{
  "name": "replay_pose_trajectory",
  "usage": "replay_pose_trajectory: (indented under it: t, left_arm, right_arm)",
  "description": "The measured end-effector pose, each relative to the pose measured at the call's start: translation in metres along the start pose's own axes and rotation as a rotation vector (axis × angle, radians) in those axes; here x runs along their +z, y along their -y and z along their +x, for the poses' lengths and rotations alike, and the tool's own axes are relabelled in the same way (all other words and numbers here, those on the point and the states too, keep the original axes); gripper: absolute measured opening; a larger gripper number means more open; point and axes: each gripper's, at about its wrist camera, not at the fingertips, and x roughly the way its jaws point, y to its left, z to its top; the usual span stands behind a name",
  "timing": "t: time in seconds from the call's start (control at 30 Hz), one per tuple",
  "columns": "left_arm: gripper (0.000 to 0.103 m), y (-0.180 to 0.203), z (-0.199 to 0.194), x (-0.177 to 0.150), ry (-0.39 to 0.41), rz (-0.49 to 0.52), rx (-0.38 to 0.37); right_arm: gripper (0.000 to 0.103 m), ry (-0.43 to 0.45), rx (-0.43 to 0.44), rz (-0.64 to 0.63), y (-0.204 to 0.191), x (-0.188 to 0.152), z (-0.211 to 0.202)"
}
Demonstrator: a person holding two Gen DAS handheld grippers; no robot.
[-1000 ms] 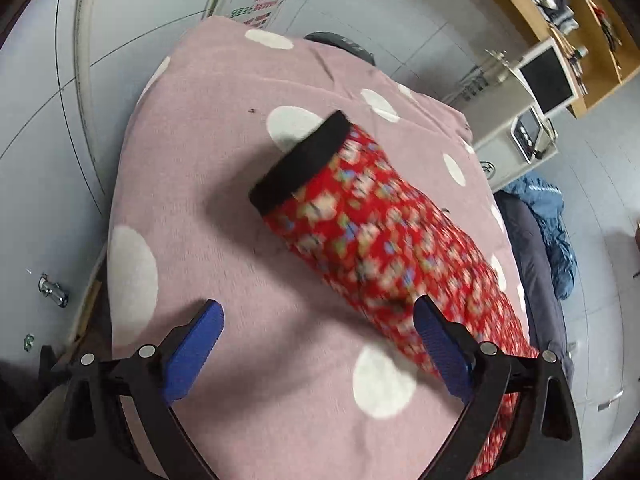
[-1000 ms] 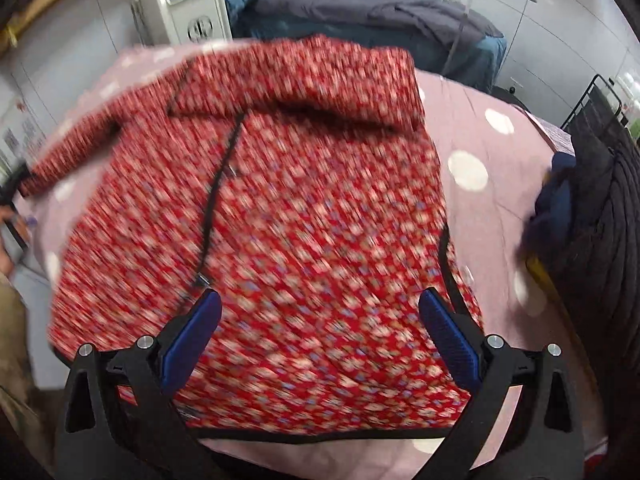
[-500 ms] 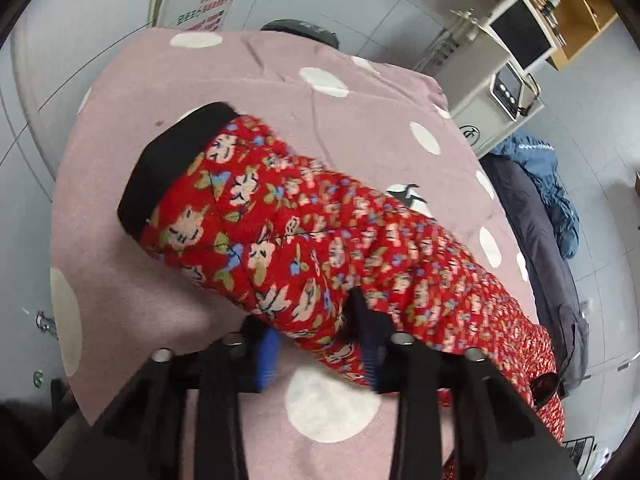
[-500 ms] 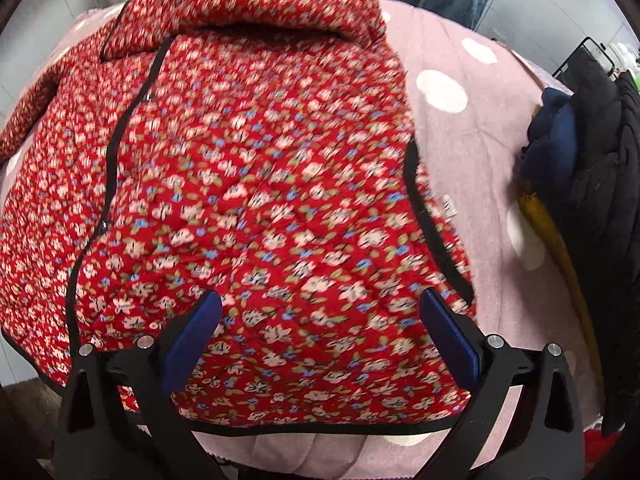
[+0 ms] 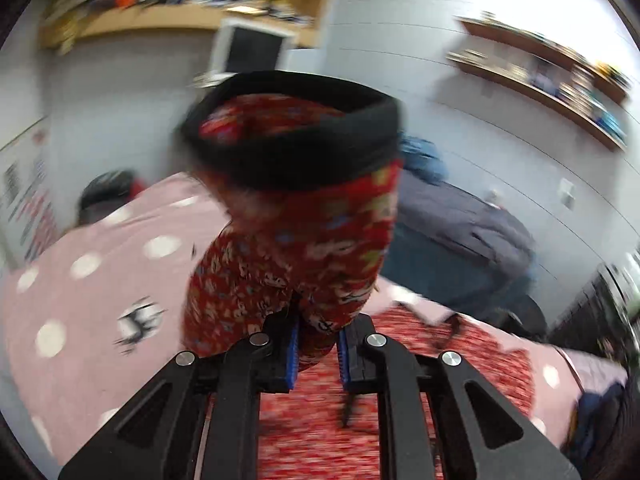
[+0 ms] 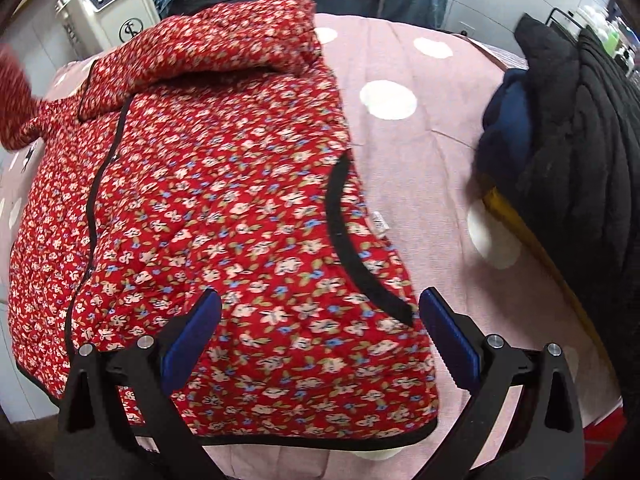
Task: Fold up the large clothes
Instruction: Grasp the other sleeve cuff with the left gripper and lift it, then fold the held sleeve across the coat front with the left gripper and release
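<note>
**Left gripper lifts sleeve; right gripper open above jacket hem**

Left gripper [image 5: 316,354]: fingers [image 5: 291,354] closed in, pinching the red floral sleeve [image 5: 304,232]. Sleeve stands up off the surface, black cuff [image 5: 296,140] at top, facing camera. Left view motion-blurred.

Red floral jacket [image 6: 224,208] lies flat on the pink polka-dot cover [image 6: 416,152] on the surface, front up, black zipper line [image 6: 96,200] running down its left part, black-trimmed pocket opening [image 6: 352,256] on the right part. Collar/hood end [image 6: 224,40] is at the far side, folded over. Black-edged hem [image 6: 320,438] nearest the right camera. Raised sleeve shows as a red blur at far left edge [image 6: 14,104] of right view.

Right gripper [image 6: 320,336]: fingers [image 6: 192,332] spread wide, holding nothing, hovering over the jacket's lower right area near the hem; contact with fabric cannot be told.

Pile of dark clothes [image 6: 572,128] sits on the right edge of the cover, apart from the jacket. White machine [image 6: 108,4] stands beyond the far side. Wooden shelves [image 5: 540,76] on the wall in left view.
</note>
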Motion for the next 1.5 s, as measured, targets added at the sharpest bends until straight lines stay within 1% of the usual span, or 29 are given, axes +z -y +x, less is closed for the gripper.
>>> replay_pose_trajectory:
  t: [0.1, 0.17, 0.23, 0.3, 0.37, 0.4, 0.43, 0.47, 0.5, 0.57, 0.6, 0.63, 0.67, 0.73, 0.8, 0.87, 0.93, 1.0, 1.07, 1.1, 1.13, 1.17, 1.27, 1.33, 1.37, 1.4, 1.43, 1.47, 1.5]
  left_arm:
    - [0.013, 0.08, 0.019, -0.016, -0.051, 0.079, -0.137]
    - [0.013, 0.125, 0.036, -0.036, -0.106, 0.136, -0.176]
    - [0.013, 0.163, 0.056, -0.065, -0.176, 0.186, -0.187]
    - [0.013, 0.19, 0.075, -0.097, -0.243, 0.236, -0.164]
    - [0.013, 0.207, 0.098, -0.134, -0.319, 0.305, -0.111]
    - [0.013, 0.213, 0.106, -0.148, -0.342, 0.348, -0.077]
    - [0.015, 0.22, 0.114, -0.167, -0.347, 0.406, -0.034]
    - [0.017, 0.225, 0.117, -0.177, -0.344, 0.448, -0.012]
    - [0.023, 0.232, 0.119, -0.187, -0.342, 0.505, 0.003]
    - [0.05, 0.242, 0.113, -0.2, -0.336, 0.587, -0.003]
    - [0.084, 0.249, 0.11, -0.204, -0.346, 0.614, -0.044]
    - [0.097, 0.253, 0.101, -0.206, -0.353, 0.62, -0.117]
    - [0.097, 0.256, 0.092, -0.206, -0.336, 0.617, -0.164]
    - [0.097, 0.258, 0.078, -0.205, -0.317, 0.631, -0.208]
    - [0.097, 0.256, 0.065, -0.202, -0.29, 0.641, -0.211]
    - [0.097, 0.24, 0.051, -0.198, -0.265, 0.63, -0.207]
    - [0.097, 0.218, 0.043, -0.189, -0.257, 0.612, -0.179]
    - [0.096, 0.192, 0.04, -0.174, -0.275, 0.613, -0.15]
    - [0.096, 0.168, 0.031, -0.157, -0.298, 0.646, -0.105]
    - [0.096, 0.152, 0.028, -0.147, -0.31, 0.674, -0.067]
    - [0.094, 0.142, 0.028, -0.136, -0.321, 0.689, -0.041]
    - [0.094, 0.128, 0.026, -0.127, -0.344, 0.703, -0.012]
    - [0.088, 0.091, 0.021, -0.105, -0.418, 0.716, 0.023]
    - [0.081, 0.081, 0.023, -0.091, -0.44, 0.723, 0.019]
    - [0.079, 0.08, 0.028, -0.086, -0.435, 0.705, 0.013]
    - [0.072, 0.082, 0.036, -0.08, -0.421, 0.67, 0.004]
    - [0.062, 0.083, 0.043, -0.077, -0.414, 0.638, -0.008]
    - [0.057, 0.085, 0.053, -0.073, -0.407, 0.592, -0.026]
    - [0.047, 0.089, 0.066, -0.069, -0.402, 0.531, -0.044]
  right_arm:
    - [0.097, 0.003, -0.008, 0.024, 0.011, -0.001, -0.003]
    - [0.097, 0.012, -0.009, 0.046, 0.021, -0.001, -0.006]
    - [0.097, 0.023, -0.02, 0.064, 0.031, -0.001, -0.01]
    - [0.097, 0.027, -0.025, 0.081, 0.041, -0.002, -0.014]
    - [0.097, 0.029, -0.031, 0.103, 0.051, -0.005, -0.014]
    - [0.097, 0.029, -0.034, 0.112, 0.055, -0.006, -0.014]
    - [0.097, 0.022, -0.037, 0.123, 0.06, -0.008, -0.013]
    - [0.097, 0.015, -0.036, 0.127, 0.062, -0.009, -0.011]
    - [0.097, 0.005, -0.036, 0.131, 0.063, -0.01, -0.009]
    - [0.097, -0.004, -0.035, 0.132, 0.063, -0.01, -0.007]
    - [0.097, -0.005, -0.035, 0.128, 0.062, -0.01, -0.007]
    - [0.097, -0.001, -0.037, 0.115, 0.06, -0.008, -0.007]
    - [0.097, 0.004, -0.039, 0.102, 0.057, -0.007, -0.008]
    - [0.097, 0.019, -0.047, 0.067, 0.051, -0.002, -0.01]
    - [0.097, 0.039, -0.051, 0.036, 0.047, 0.004, -0.012]
    - [0.097, 0.05, -0.04, 0.005, 0.044, 0.015, -0.013]
    - [0.097, 0.061, -0.04, -0.045, 0.038, 0.027, -0.014]
    - [0.097, 0.076, -0.043, -0.115, 0.028, 0.044, -0.018]
    - [0.097, 0.093, -0.038, -0.173, 0.021, 0.064, -0.027]
    - [0.097, 0.095, -0.029, -0.203, 0.017, 0.074, -0.031]
    - [0.097, 0.083, -0.012, -0.234, 0.012, 0.083, -0.033]
    - [0.097, 0.048, 0.012, -0.269, 0.006, 0.095, -0.034]
    - [0.097, -0.04, 0.009, -0.38, -0.016, 0.125, -0.035]
    - [0.097, -0.092, 0.011, -0.442, -0.037, 0.152, -0.033]
    - [0.097, -0.101, 0.041, -0.431, -0.043, 0.163, -0.033]
    - [0.097, -0.104, 0.084, -0.412, -0.05, 0.177, -0.031]
    - [0.096, -0.092, 0.111, -0.396, -0.059, 0.193, -0.028]
    - [0.09, -0.049, 0.109, -0.379, -0.072, 0.214, -0.024]
    - [0.088, -0.001, 0.104, -0.364, -0.084, 0.233, -0.019]
